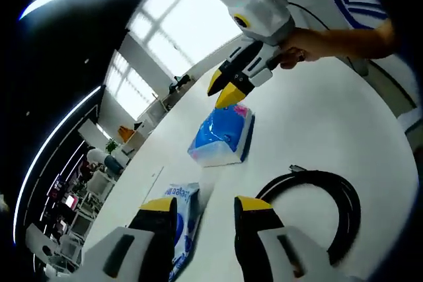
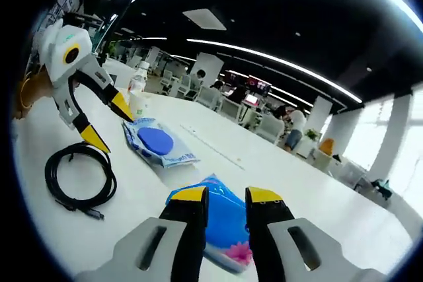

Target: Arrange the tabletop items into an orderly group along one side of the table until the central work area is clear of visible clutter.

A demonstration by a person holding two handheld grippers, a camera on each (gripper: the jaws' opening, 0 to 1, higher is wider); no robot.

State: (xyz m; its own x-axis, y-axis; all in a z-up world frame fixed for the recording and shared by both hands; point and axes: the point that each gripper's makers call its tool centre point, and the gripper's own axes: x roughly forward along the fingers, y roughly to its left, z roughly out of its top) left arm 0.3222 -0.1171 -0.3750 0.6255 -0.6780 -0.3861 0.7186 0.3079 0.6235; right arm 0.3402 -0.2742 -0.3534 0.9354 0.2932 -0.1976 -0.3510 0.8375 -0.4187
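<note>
Tissue pack [image 2: 221, 219] between right hand-held gripper [image 2: 227, 197] jaws

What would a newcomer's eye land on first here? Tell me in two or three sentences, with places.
First, the bright blue tissue pack on the white table, with the right hand-held gripper poised just above it, jaws nearly closed. Next, the coiled black cable lying near the left hand-held gripper, whose jaws stand wide apart. Between them lies a flat wipes packet, with a clear bottle standing behind it.
</note>
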